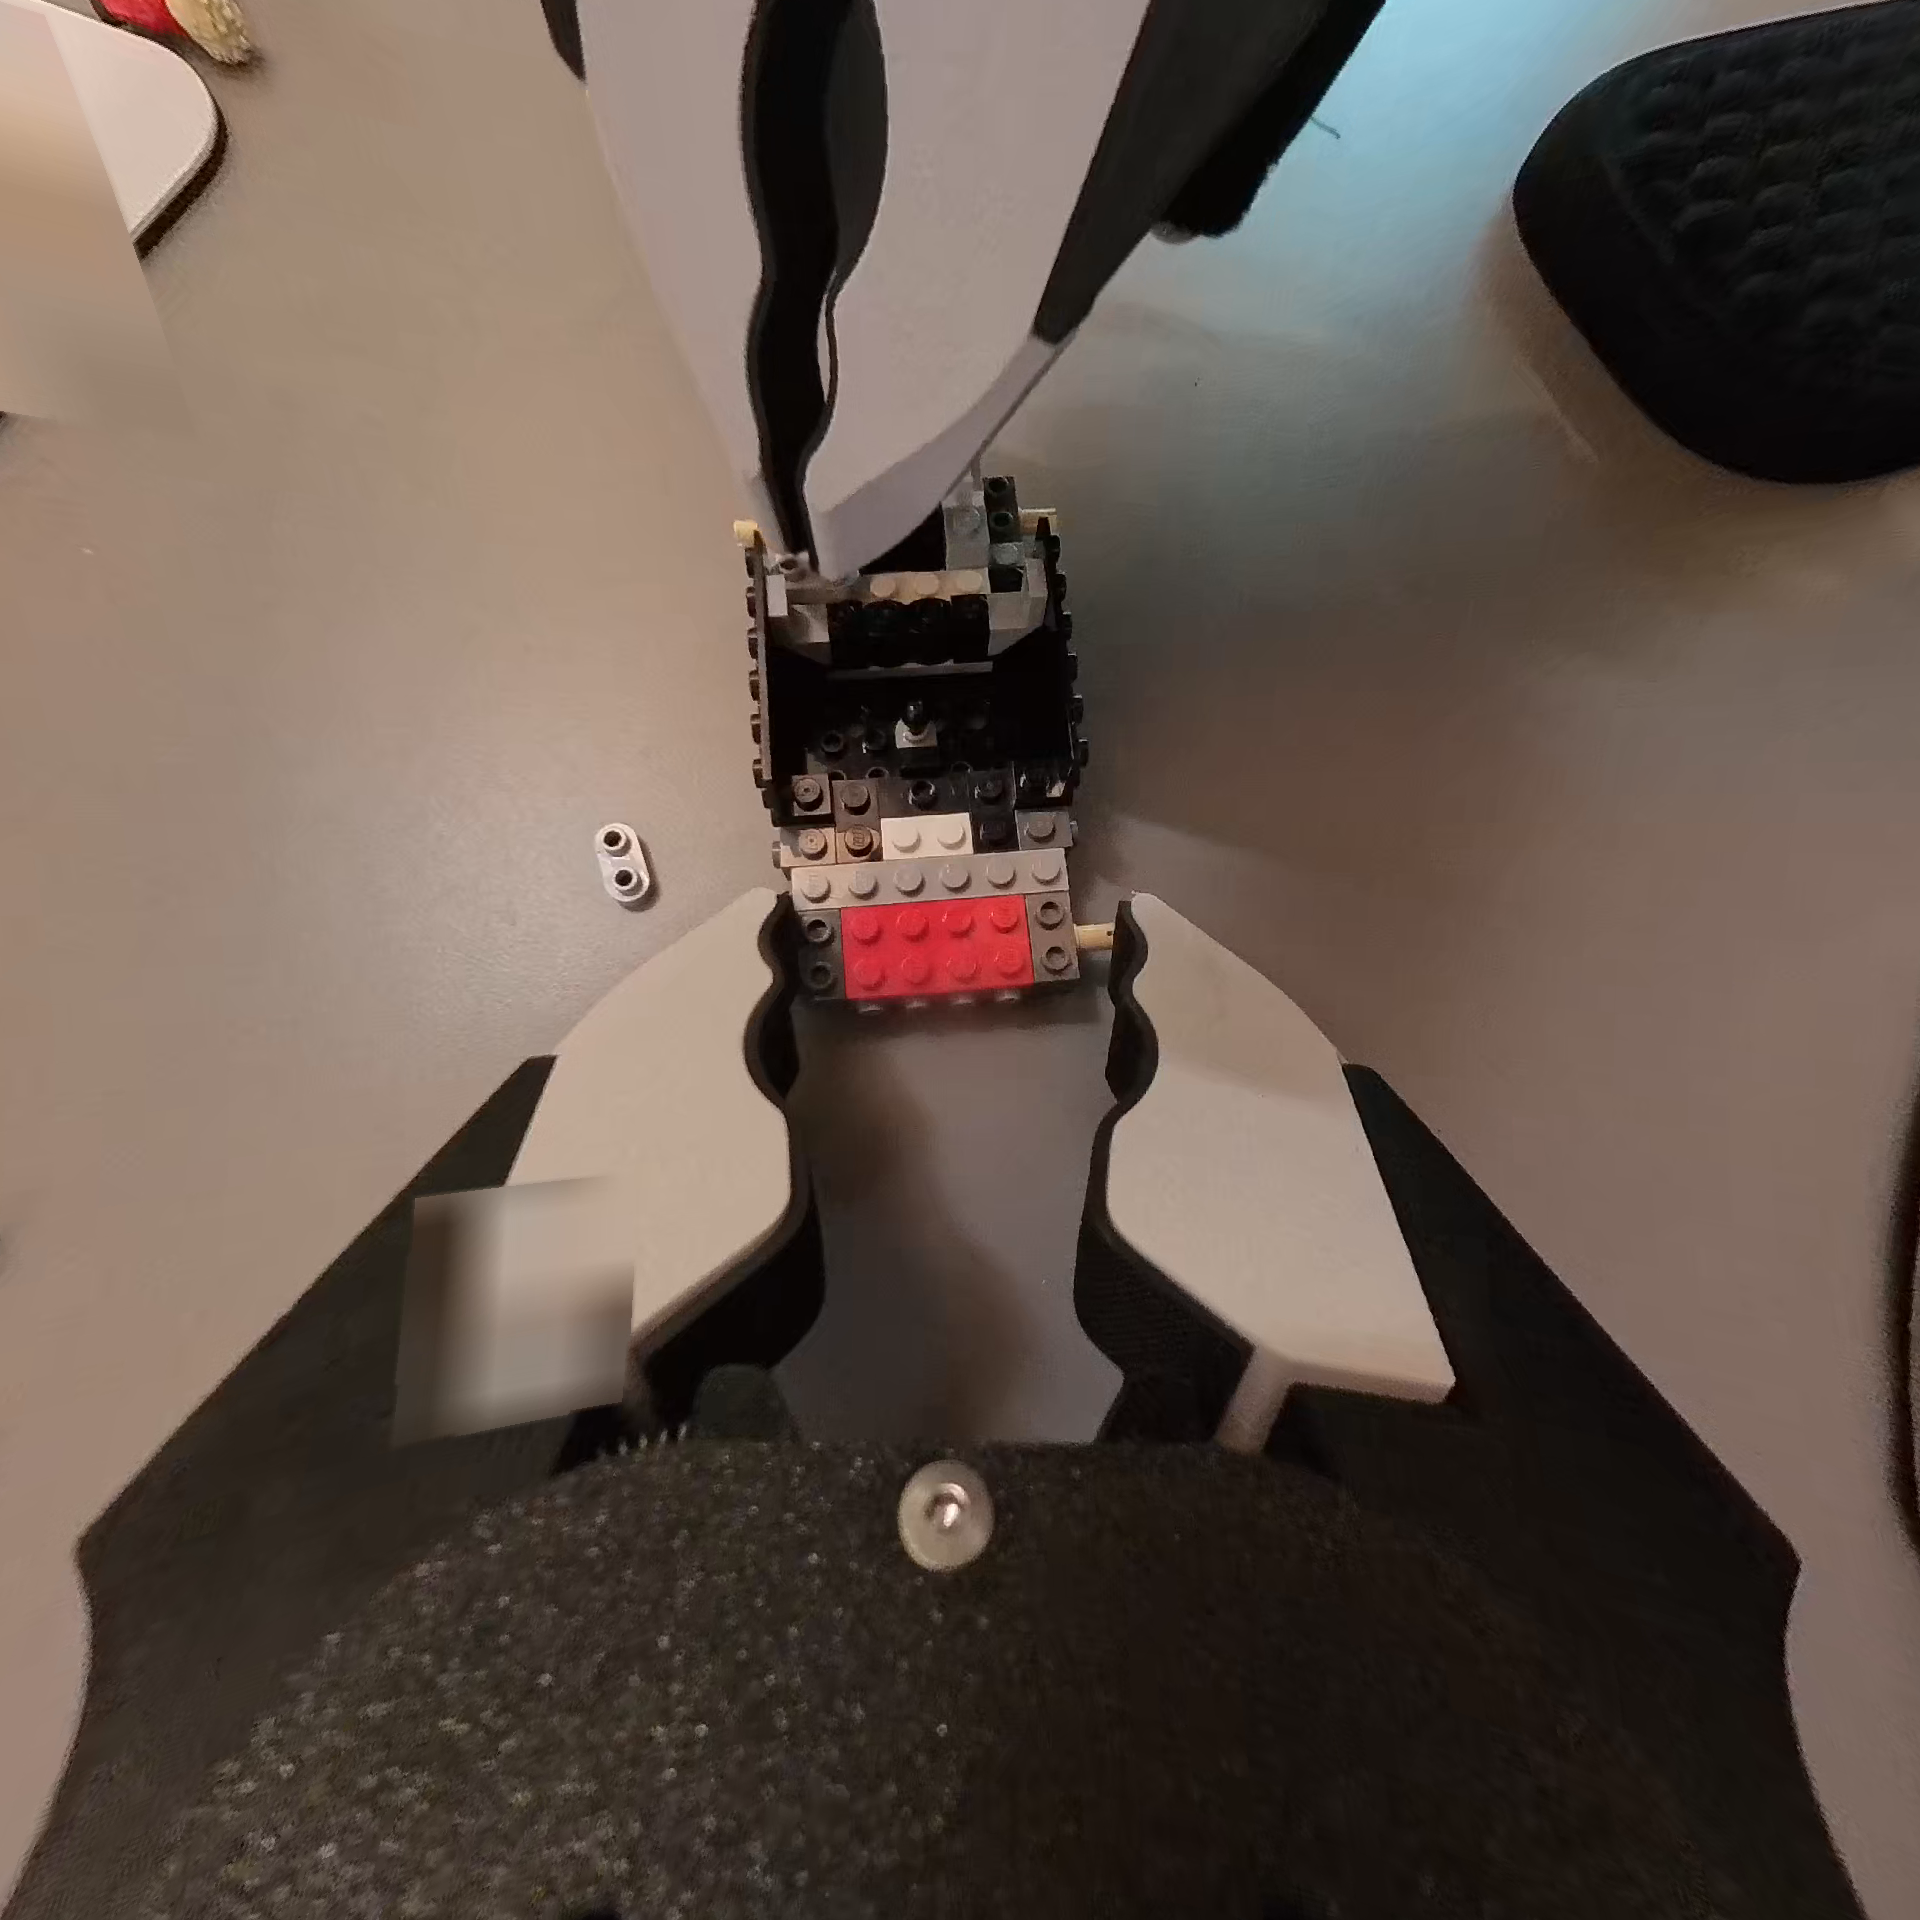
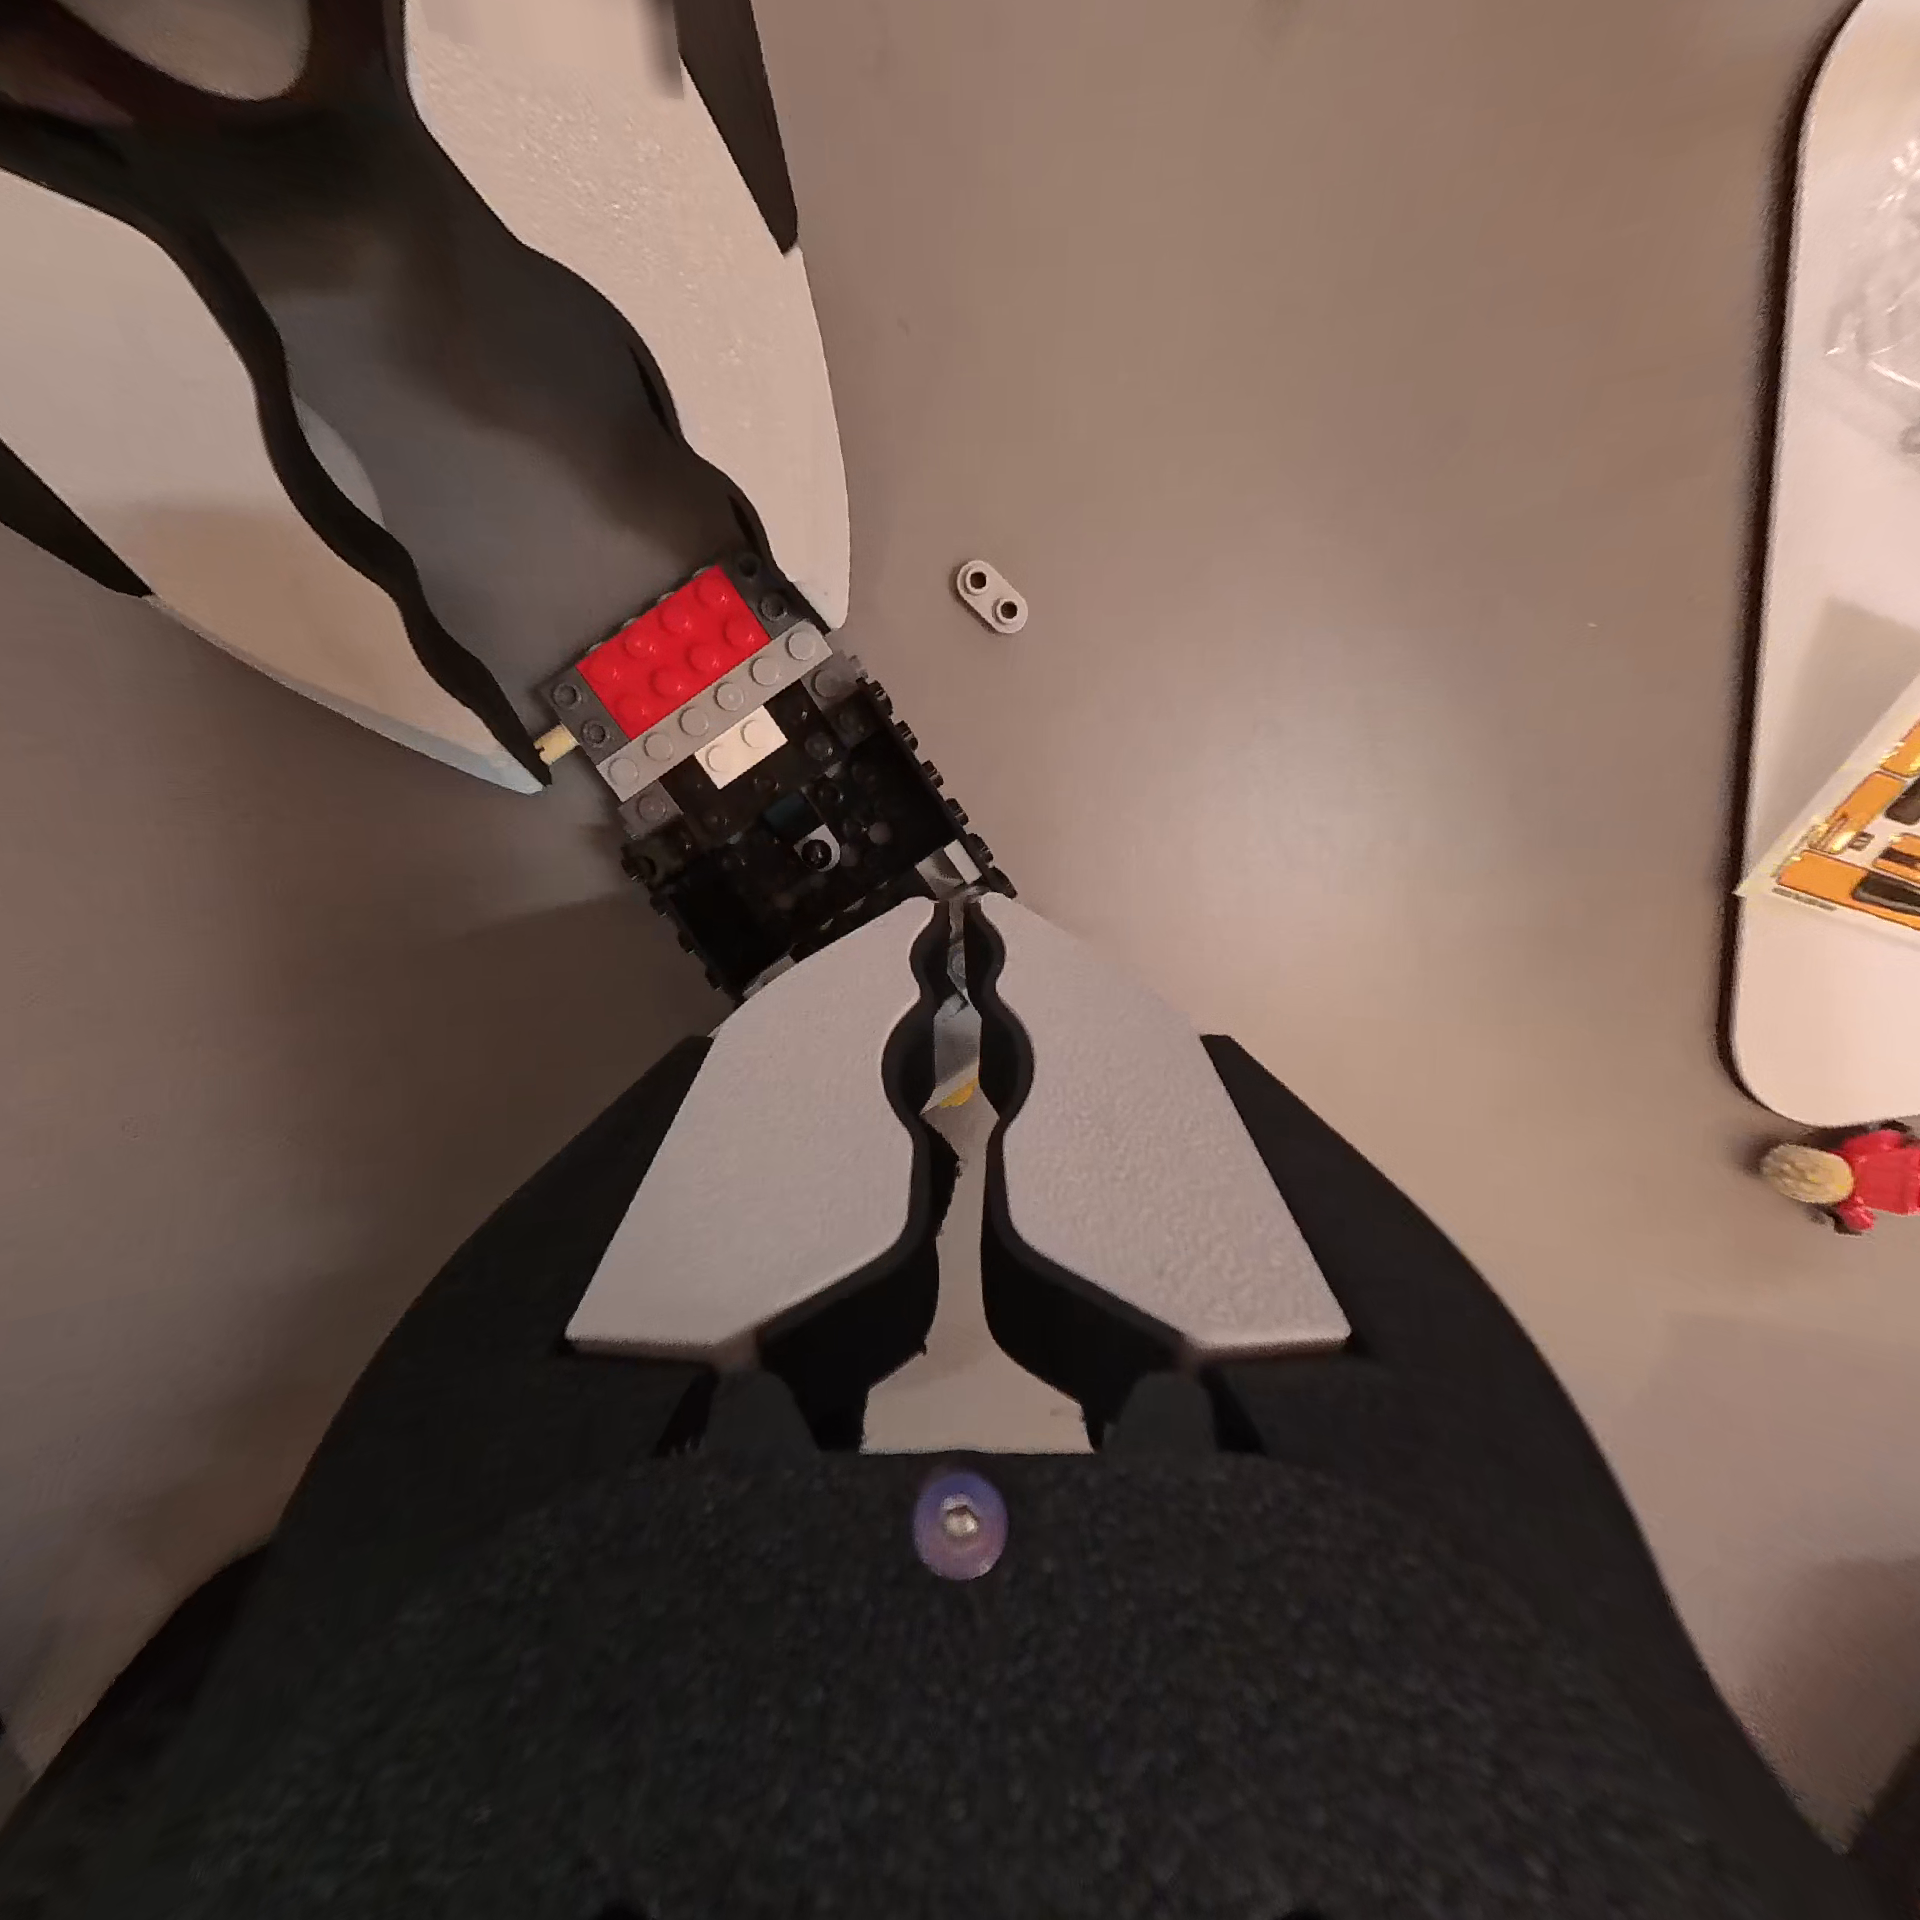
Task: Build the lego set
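One lego model (image 1: 914, 790) sits on the grey counter (image 1: 416, 623), black-walled with a single red plate (image 1: 935, 951) at one end. My left tongs (image 1: 948, 940) are spread wide around that red end, one finger on each side of it. My right tongs (image 2: 954, 920) are nearly shut at the model's opposite end, pinching a thin grey piece (image 2: 951, 1023) at its back corner. One loose grey two-hole plate (image 2: 992, 596) lies beside the model. One white tray (image 2: 1787, 623) sits farther off.
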Tool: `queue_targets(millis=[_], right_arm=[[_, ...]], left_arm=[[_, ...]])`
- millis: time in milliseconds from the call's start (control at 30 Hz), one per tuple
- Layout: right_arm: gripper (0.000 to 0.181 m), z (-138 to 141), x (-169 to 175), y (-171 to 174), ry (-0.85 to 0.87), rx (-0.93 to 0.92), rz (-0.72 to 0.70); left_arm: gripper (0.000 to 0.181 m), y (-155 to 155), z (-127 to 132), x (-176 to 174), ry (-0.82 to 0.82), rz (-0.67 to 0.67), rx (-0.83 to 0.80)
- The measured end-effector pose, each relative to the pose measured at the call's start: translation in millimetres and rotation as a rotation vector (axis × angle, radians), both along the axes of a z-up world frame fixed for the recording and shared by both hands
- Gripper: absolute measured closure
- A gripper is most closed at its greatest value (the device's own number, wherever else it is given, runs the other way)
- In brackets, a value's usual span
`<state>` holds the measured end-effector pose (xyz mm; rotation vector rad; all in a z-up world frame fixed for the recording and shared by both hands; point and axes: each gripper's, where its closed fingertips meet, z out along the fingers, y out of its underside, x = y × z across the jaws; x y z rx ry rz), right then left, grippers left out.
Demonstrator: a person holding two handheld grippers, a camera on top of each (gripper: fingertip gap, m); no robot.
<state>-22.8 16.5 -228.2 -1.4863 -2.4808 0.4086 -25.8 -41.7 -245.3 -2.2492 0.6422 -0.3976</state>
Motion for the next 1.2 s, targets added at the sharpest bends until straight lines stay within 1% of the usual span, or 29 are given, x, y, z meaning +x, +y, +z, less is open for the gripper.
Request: queue_targets(millis=[33, 333, 633, 700, 833, 867, 1000, 1067, 1200], right_arm=[[0.179, -1.3, 0.5, -0.8, -0.003, -0.006, 0.001], [0.181, -4.3, 1.4, -2.7, -0.055, 0.016, 0.03], [0.181, -5.4, 1.5, -2.6, -0.122, -0.009, 0.072], [0.181, -5.5, 1.8, -2.8, -0.128, -0.02, 0.068], [0.181, -6.1, 2.0, -4.5, -0.14, -0.068, 0.056], [0.181, -6.6, 1.3, -4.0, -0.131, -0.068, 0.049], [0.181, -6.3, 0.8, -3.9, -0.096, -0.064, 0.038], [0.181, -6.0, 0.9, -3.9, -0.094, -0.071, 0.033], [0.181, -2.3, 0.8, -2.1, -0.07, -0.126, -0.007]], left_arm=[[0.124, 0.0, 0.0, 0.0, 0.0, 0.0, 0.0], [0.124, -0.3, -0.5, 0.0, 0.009, -0.003, 0.001], [0.124, -0.4, -0.4, -0.1, 0.001, -0.004, -0.004], [0.121, -0.4, -0.5, 0.0, 0.006, -0.005, -0.002], [0.124, -0.4, -0.7, -0.1, 0.012, -0.007, 0.002], [0.121, -0.4, -0.7, 0.0, 0.013, -0.007, 0.002], [0.123, -0.3, -0.8, 0.0, 0.012, -0.007, 0.002], [0.122, -0.3, -0.6, -0.1, 0.009, -0.006, 0.001], [0.124, -0.1, 0.0, -0.1, -0.006, -0.001, -0.003]])
